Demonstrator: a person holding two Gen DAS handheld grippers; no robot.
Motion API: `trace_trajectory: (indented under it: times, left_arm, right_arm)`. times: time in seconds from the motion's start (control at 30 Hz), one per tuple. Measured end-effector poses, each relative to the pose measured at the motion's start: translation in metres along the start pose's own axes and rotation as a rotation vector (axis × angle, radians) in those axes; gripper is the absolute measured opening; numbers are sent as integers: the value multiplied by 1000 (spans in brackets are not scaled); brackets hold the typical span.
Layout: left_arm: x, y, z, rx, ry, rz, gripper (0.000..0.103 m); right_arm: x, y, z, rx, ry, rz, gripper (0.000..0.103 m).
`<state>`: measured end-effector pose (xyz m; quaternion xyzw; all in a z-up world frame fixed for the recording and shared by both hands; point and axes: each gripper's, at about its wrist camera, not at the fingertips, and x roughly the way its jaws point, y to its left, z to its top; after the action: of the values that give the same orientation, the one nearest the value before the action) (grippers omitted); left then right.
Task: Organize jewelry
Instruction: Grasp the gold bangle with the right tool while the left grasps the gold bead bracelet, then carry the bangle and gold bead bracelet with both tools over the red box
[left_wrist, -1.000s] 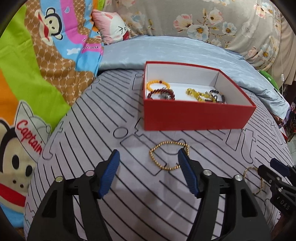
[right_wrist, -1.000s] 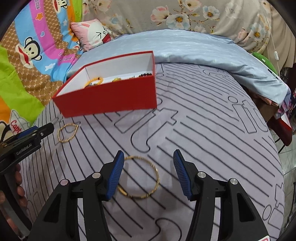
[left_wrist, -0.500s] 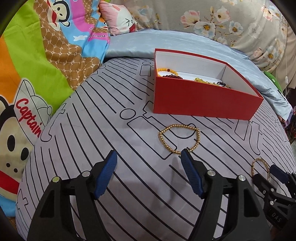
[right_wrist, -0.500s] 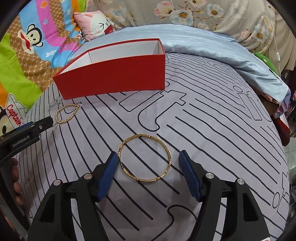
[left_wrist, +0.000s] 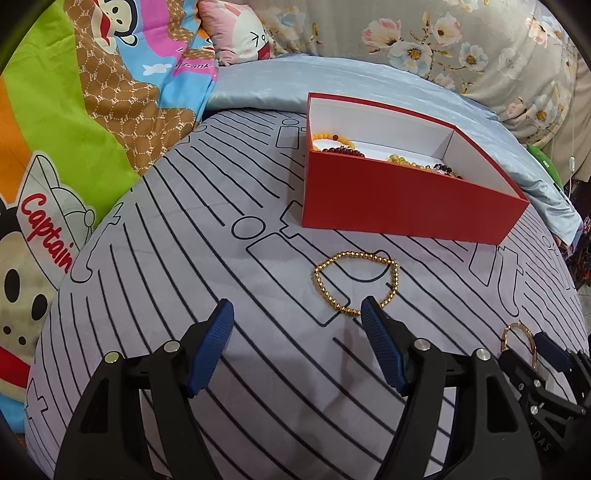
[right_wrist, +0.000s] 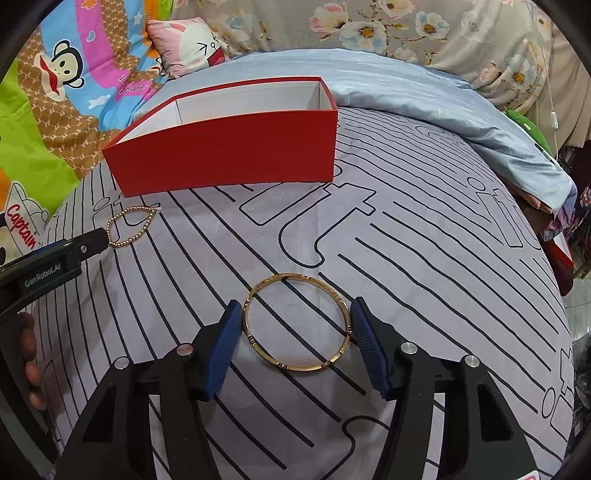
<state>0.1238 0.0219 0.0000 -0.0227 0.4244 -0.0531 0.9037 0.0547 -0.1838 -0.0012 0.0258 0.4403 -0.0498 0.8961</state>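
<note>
Striped sheet (left_wrist: 155, 258): red box (left_wrist: 388, 199) wall hides bracelets (partly).

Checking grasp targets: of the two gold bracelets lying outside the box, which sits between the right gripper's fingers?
The plain rigid gold bangle, lying flat between the right gripper fingers; the beaded bracelet lies farther left.

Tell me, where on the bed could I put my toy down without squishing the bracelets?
The striped grey bedsheet lies bare to the right of the red cardboard box, towards the blue quilt. It is bare left of the box too. In front of the box it is crowded: the gold bead bracelet and gold metal bangle.
</note>
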Motion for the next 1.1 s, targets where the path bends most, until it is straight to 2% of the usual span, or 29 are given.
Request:
trace_trajectory:
  times: [0.2, 0.27, 0.37, 0.53, 0.63, 1.1]
  left_arm:
    - [12, -1, 11, -7, 1, 6, 67]
    - [15, -3, 12, -3, 1, 12, 62]
    - [20, -5, 13, 7, 11, 26, 51]
    - [19, -8, 12, 23, 6, 27, 20]
    - [18, -11, 9, 32, 7, 12, 6]
    - [-9, -14, 0, 16, -1, -44, 4]
  right_arm:
    - [0, 0, 0, 3, 0, 5, 58]
    - [0, 0, 0, 3, 0, 4, 58]
    - [0, 0, 0, 3, 0, 4, 58]
    - [0, 0, 0, 4, -1, 5, 58]
    - [0, -1, 0, 9, -1, 6, 58]
    - [-3, -2, 3, 54, -4, 31, 58]
